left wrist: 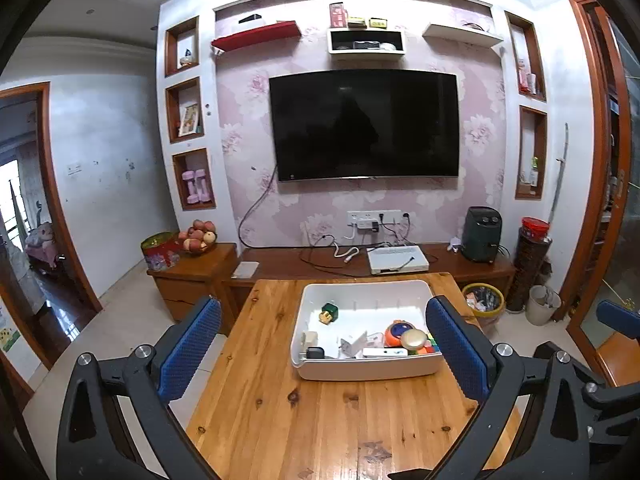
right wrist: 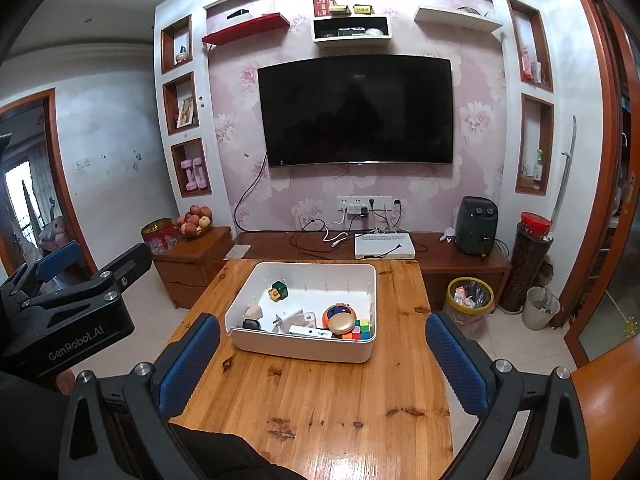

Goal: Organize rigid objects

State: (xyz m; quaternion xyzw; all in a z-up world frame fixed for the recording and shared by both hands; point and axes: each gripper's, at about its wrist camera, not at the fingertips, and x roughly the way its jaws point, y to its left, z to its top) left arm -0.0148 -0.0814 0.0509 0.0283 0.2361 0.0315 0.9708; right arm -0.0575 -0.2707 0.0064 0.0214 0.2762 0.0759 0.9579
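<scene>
White bin [left wrist: 366, 368] beyond open left claw [left wrist: 324, 344].

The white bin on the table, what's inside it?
The white bin holds a green cube, an orange round toy, a gold disc, a Rubik's cube and white adapters. Anything beneath them is hidden.

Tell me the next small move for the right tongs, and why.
Probably ease the right tongs forward and down toward the white bin. Both tongs are open and empty, well short of the bin, and all the small items, such as the colour cube, lie inside it on the wooden table.
</scene>
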